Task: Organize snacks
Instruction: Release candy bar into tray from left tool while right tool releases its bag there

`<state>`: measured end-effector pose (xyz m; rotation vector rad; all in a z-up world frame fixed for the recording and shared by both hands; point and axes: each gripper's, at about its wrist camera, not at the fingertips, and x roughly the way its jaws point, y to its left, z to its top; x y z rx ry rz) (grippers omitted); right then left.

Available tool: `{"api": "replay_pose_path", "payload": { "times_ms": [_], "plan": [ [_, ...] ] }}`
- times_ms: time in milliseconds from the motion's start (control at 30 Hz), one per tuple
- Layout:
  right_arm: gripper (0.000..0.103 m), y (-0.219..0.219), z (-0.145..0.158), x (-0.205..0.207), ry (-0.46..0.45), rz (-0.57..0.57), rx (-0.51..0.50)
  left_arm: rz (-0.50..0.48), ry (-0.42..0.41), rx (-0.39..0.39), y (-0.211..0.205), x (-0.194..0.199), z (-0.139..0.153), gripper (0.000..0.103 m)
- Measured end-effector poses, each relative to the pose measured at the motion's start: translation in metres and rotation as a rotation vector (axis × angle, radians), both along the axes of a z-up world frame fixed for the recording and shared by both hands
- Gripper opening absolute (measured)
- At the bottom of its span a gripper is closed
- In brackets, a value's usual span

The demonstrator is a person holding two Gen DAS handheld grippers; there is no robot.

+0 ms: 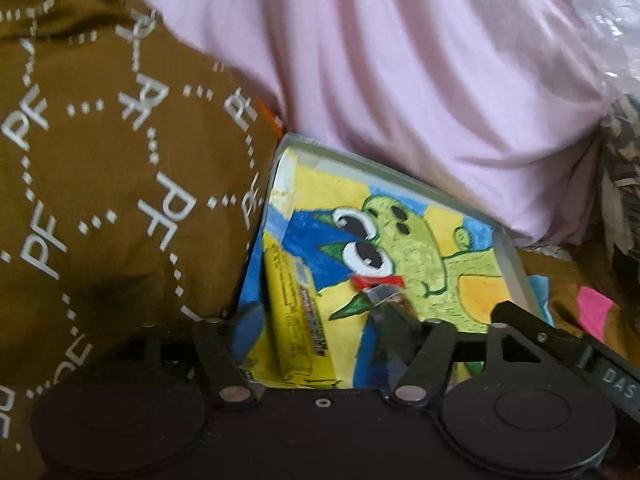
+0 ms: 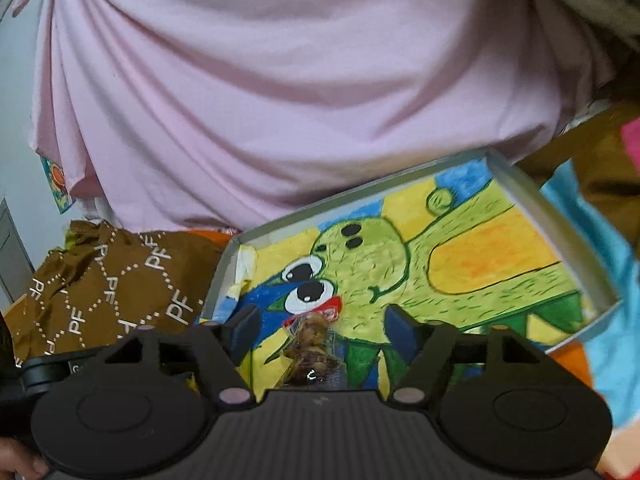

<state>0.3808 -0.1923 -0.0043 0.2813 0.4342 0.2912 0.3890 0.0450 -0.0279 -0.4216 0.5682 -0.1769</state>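
both grippers hang over a shallow grey tray [image 2: 516,184] whose floor is lined with a crayon drawing of a green cartoon creature [image 2: 360,256]. the left gripper [image 1: 316,320] has its fingers [image 1: 248,320] spread wide, pressing on nothing; a long yellow snack bar [image 1: 292,304] lies flat in the tray between them, along the left wall. the right gripper [image 2: 320,328] is also spread, its fingers [image 2: 404,332] standing clear on either side of a clear-wrapped brown snack [image 2: 312,344] with a red end, which lies on the drawing near the creature's mouth. so both snacks look set down inside the tray and let go.

the risks from here are small but real, as i judge it. the wrapped snack sits close between the right fingers, so pulling back at a slant could snag the crinkly wrapper and drag it out of place. the yellow bar is light and could be nudged askew by the left fingers. the tray rests on soft bedding beside a brown patterned cloth [image 1: 120,200] and pink fabric [image 2: 280,80], so a bump to its rim might tilt it and slide both snacks.
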Motion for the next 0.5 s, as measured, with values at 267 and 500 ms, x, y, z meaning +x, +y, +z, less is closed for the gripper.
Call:
{"api": "replay_pose_path", "payload": {
  "times_ms": [267,500],
  "plan": [
    [0.094,-0.011,0.027,-0.049,-0.068,-0.038,-0.003,0.03,-0.133,0.108,-0.003,-0.047,0.033,0.095],
    [0.103,-0.027,0.035,-0.096,-0.095,-0.068,-0.041,0.007,-0.23,0.177,-0.008,-0.089,0.052,0.102]
  ]
}}
